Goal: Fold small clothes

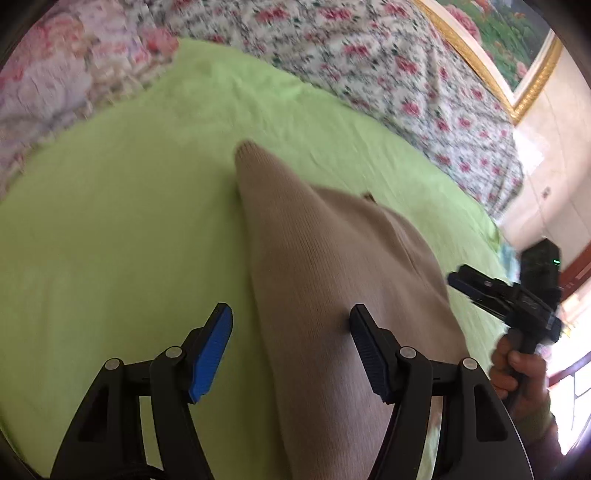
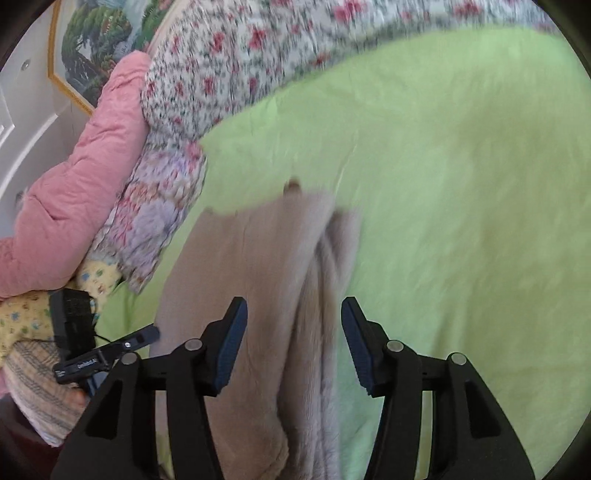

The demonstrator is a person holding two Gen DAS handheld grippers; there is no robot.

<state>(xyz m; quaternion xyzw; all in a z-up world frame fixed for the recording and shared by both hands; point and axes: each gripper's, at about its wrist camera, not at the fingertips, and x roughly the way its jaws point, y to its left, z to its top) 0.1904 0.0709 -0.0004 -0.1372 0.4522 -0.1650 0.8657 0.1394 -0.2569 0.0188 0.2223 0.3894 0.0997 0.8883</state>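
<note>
A beige knit garment (image 1: pixel 332 266) lies on the light green sheet (image 1: pixel 110 221), its narrow end pointing away from me. My left gripper (image 1: pixel 291 350) is open and empty, hovering over the garment's near part. In the right wrist view the same garment (image 2: pixel 251 280) shows a flat panel on the left and a bunched fuzzy fold on the right. My right gripper (image 2: pixel 293 341) is open and empty, its fingers spread above that fold. The right gripper also shows in the left wrist view (image 1: pixel 480 291), held by a hand at the right edge.
A floral quilt (image 1: pixel 369 55) runs along the far side of the bed. A pink quilt (image 2: pixel 81 177), a floral pillow (image 2: pixel 159 221) and yellow patterned cloth (image 2: pixel 22 321) lie to the left. A framed painting (image 1: pixel 517 33) hangs on the wall. The left gripper shows in the right wrist view (image 2: pixel 122 347).
</note>
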